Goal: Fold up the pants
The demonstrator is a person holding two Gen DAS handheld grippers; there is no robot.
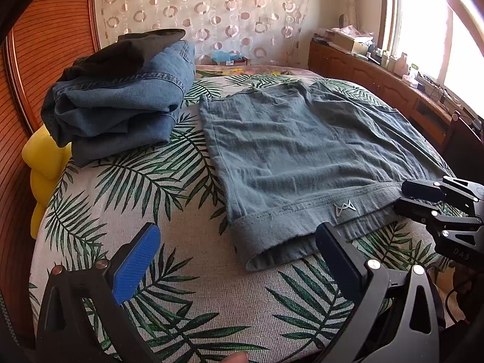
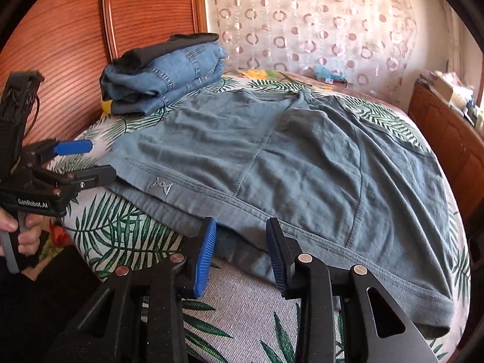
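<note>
Pants (image 1: 302,157), one grey-green pair of soft, wrinkled cloth with stitched seams and a small silver logo (image 1: 344,206) near the hem, lay spread flat on the bed (image 1: 127,181), whose cover bore a green palm-leaf print. One stack of folded clothes (image 1: 121,96) sat beside them near the ribbed wooden headboard (image 1: 51,48): blue denim below, a dark garment on top. Something yellow (image 1: 45,163) showed only in part behind that stack. Two tools were in view. The left tool (image 1: 239,251) stood wide, its ridged blue pads apart over the bed cover, with nothing between them. The right tool (image 2: 242,257) stood narrower, the near edge of the pants between its pads; whether the pads pressed the cloth was hard to make out. A hand (image 2: 18,233) gripped the left tool's handle, cut off by the picture's edge.
</note>
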